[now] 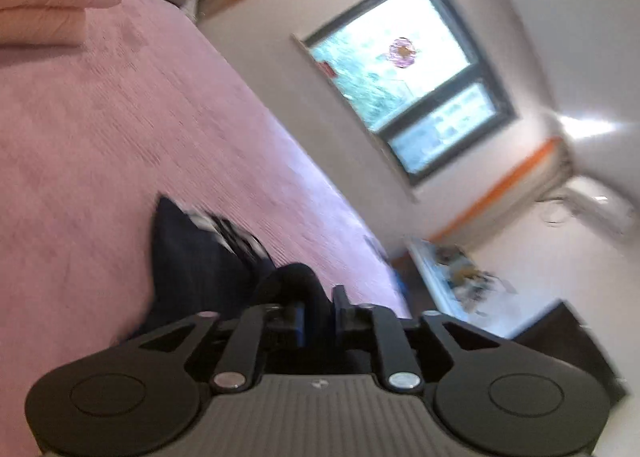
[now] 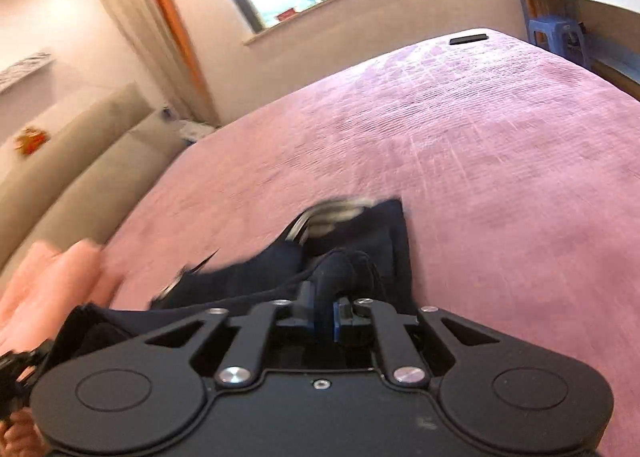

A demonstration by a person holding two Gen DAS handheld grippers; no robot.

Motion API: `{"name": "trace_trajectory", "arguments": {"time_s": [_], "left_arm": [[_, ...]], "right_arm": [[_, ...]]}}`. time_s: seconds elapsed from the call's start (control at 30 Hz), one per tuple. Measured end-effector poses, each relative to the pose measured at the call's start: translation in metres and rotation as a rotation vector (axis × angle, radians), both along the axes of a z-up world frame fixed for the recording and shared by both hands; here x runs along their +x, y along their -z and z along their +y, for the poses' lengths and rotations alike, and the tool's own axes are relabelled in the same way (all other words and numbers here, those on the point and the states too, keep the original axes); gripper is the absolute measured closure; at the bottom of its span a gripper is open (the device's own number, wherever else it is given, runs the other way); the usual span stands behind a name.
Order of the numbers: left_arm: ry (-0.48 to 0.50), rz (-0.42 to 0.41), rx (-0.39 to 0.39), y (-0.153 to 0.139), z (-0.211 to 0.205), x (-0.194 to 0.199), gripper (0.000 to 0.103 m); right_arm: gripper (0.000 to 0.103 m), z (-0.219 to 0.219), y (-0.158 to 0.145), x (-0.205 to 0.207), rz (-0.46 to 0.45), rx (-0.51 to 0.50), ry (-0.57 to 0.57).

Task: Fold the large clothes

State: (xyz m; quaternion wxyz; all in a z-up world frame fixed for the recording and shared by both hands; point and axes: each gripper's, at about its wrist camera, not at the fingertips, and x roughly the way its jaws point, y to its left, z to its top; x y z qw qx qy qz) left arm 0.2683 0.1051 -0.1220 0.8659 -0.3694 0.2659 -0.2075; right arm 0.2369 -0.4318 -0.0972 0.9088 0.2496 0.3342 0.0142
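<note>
Where bedspread (image 2: 480,137) ends, garment (image 2: 360,241) inboard.

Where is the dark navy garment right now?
In both wrist views the navy garment lies on the pink bedspread, bunched between each gripper's fingers; the folded peach bedding is to its left.

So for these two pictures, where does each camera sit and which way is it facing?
Left wrist: on the left gripper, facing across the pink bed toward the window; its jaws pinch the dark garment.
Right wrist: on the right gripper, facing across the bed; jaws pinch the same garment; fingers at the lower left.
Shared: bed, garment, window.
</note>
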Motion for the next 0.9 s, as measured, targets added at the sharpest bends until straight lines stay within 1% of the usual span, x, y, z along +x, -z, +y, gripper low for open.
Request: {"name": "trace_trajectory", "arguments": {"time_s": [0.03, 0.07, 0.1, 0.13, 0.2, 0.27, 0.3, 0.37, 0.4, 0.43, 0.47, 0.53, 0.6, 0.73, 0.9], "left_arm": [[-0.034, 0.016, 0.028, 0.007, -0.002, 0.022, 0.069], [-0.064, 0.024, 0.047, 0.014, -0.005, 0.036, 0.064], [-0.081, 0.038, 0.071, 0.019, -0.004, 0.047, 0.056], [-0.078, 0.060, 0.104, 0.024, -0.001, 0.056, 0.055], [-0.056, 0.113, 0.162, 0.031, 0.002, 0.067, 0.054], [-0.003, 0.163, 0.204, 0.032, 0.003, 0.074, 0.054], [0.026, 0.182, 0.243, 0.030, 0.004, 0.077, 0.054], [0.085, 0.205, 0.359, 0.024, -0.003, 0.087, 0.054], [0.112, 0.208, 0.413, 0.020, -0.008, 0.091, 0.054], [0.137, 0.207, 0.449, 0.017, -0.014, 0.094, 0.053], [0.163, 0.208, 0.469, 0.015, -0.019, 0.097, 0.051], [0.198, 0.218, 0.473, 0.012, -0.023, 0.107, 0.041], [0.216, 0.248, 0.461, 0.013, -0.026, 0.121, 0.036], [0.247, 0.308, 0.465, 0.023, -0.030, 0.150, 0.037], [0.281, 0.329, 0.495, 0.032, -0.040, 0.173, 0.035]], "right_arm": [[0.044, -0.006, 0.009, 0.014, 0.018, 0.008, 0.003], [0.040, -0.010, 0.017, 0.025, 0.017, 0.022, 0.008], [0.039, -0.013, 0.023, 0.033, 0.012, 0.027, 0.007], [0.036, -0.015, 0.028, 0.035, 0.021, 0.016, 0.002], [0.034, -0.014, 0.032, 0.038, 0.062, -0.063, 0.000], [0.032, -0.009, 0.034, 0.039, 0.092, -0.146, -0.050], [0.033, -0.003, 0.032, 0.042, 0.105, -0.205, -0.087], [0.033, 0.006, 0.026, 0.050, 0.129, -0.303, -0.154], [0.033, 0.011, 0.023, 0.058, 0.137, -0.328, -0.186], [0.030, 0.014, 0.019, 0.065, 0.140, -0.342, -0.214], [0.028, 0.017, 0.016, 0.074, 0.142, -0.355, -0.232], [0.028, 0.020, 0.013, 0.093, 0.148, -0.376, -0.254], [0.027, 0.022, 0.016, 0.114, 0.182, -0.374, -0.289], [0.027, 0.024, 0.030, 0.142, 0.254, -0.360, -0.328], [0.027, 0.024, 0.046, 0.158, 0.320, -0.326, -0.352]]}}
